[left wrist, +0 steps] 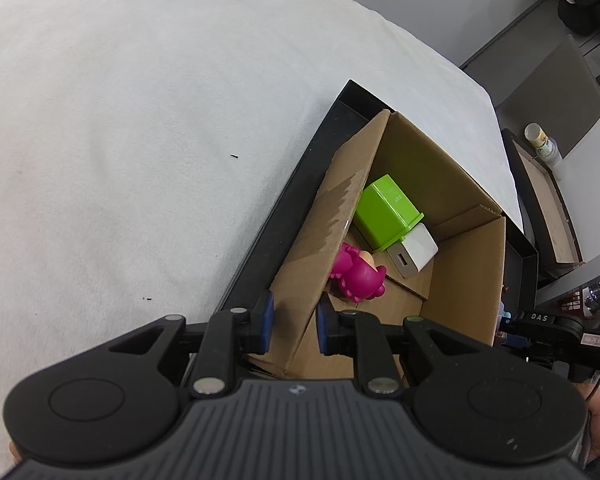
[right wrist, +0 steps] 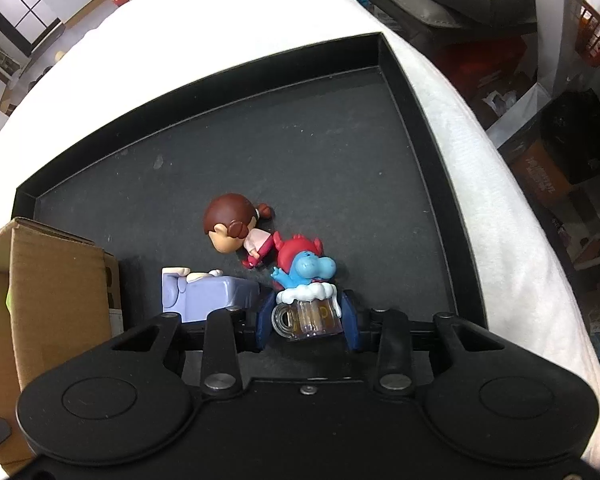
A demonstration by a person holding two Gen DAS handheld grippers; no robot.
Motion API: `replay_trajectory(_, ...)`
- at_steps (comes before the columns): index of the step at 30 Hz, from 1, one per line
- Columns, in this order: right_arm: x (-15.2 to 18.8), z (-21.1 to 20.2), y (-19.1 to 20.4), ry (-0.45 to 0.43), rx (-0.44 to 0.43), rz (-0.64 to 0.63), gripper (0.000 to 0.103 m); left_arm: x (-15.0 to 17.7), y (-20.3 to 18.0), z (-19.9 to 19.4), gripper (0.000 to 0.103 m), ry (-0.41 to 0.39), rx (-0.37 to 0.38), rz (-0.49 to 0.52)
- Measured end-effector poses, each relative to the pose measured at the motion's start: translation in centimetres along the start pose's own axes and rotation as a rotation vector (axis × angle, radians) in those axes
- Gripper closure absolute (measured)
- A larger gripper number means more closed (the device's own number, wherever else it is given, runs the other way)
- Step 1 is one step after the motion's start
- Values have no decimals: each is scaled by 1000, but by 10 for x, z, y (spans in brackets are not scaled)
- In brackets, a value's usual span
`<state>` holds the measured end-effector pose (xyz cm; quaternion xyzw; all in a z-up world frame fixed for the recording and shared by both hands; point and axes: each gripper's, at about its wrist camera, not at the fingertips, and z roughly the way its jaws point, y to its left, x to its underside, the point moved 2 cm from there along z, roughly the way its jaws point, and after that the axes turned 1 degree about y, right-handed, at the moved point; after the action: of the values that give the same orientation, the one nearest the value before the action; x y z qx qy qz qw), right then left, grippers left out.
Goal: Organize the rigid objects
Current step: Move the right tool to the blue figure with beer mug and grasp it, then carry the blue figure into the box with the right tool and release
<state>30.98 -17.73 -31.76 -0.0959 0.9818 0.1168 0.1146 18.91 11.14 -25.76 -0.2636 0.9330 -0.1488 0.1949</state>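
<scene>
In the left wrist view my left gripper (left wrist: 294, 326) straddles the near wall of a cardboard box (left wrist: 452, 280), one pad on each side, gripping it. Inside the box lie a green block (left wrist: 388, 212), a white charger cube (left wrist: 416, 254) and a magenta toy figure (left wrist: 358, 274). In the right wrist view my right gripper (right wrist: 306, 322) is shut on a beer-mug toy with a blue figure (right wrist: 306, 300). It sits in a black tray (right wrist: 432, 168) next to a brown-haired doll (right wrist: 236, 232) and a lilac bed toy (right wrist: 208, 292).
The tray rests on a white cloth-covered table (left wrist: 120, 120). The cardboard box (right wrist: 48, 292) stands in the tray's left part. A chair and a bottle (left wrist: 542, 144) stand beyond the table edge. Shelves and boxes (right wrist: 552, 160) lie to the right of the table.
</scene>
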Motion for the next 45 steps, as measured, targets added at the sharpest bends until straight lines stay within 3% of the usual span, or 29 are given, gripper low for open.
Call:
replay_trajectory(22,4,-69,17,-73,-82,-22,69,3,-5,-5,84,-13,2,32)
replay_trajectory(45,21,-119,95,-90,-243,-130,68,6,-5,-11,84,-12,47,34)
